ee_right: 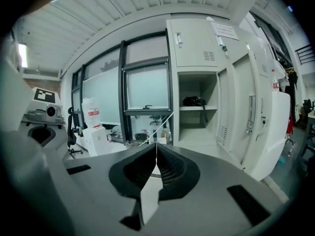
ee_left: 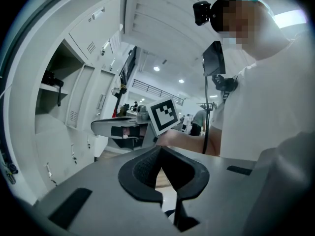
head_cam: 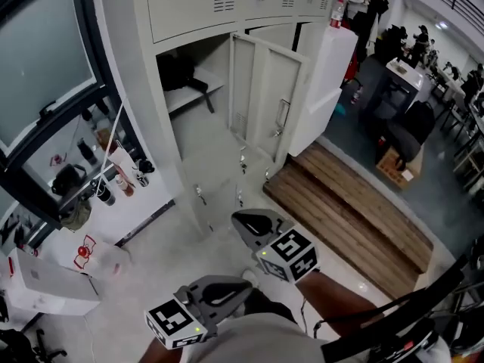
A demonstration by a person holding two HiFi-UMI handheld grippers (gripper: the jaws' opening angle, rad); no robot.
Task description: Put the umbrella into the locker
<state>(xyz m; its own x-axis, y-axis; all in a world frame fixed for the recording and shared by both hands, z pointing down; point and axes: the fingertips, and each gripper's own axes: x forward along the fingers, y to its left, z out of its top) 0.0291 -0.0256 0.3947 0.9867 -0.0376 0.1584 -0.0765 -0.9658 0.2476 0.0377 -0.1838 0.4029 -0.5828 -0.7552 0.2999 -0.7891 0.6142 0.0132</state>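
Observation:
A black folded umbrella (head_cam: 181,74) lies on the shelf of the open locker (head_cam: 198,127), its strap hanging over the shelf edge. It also shows in the right gripper view as the umbrella (ee_right: 194,101) and in the left gripper view as the umbrella (ee_left: 51,78). The locker door (head_cam: 268,104) stands swung out to the right. My right gripper (head_cam: 237,220) is shut and empty, well short of the locker, jaws (ee_right: 156,149) pressed together. My left gripper (head_cam: 246,280) is lower and nearer my body, also shut with nothing in it (ee_left: 159,150).
Lower locker doors (head_cam: 227,184) with keys sit under the open compartment. A wooden step (head_cam: 348,210) lies to the right of the lockers, beside a white cabinet (head_cam: 325,82). Bottles (head_cam: 113,176) stand on a window ledge at the left, above a water jug (head_cam: 94,257).

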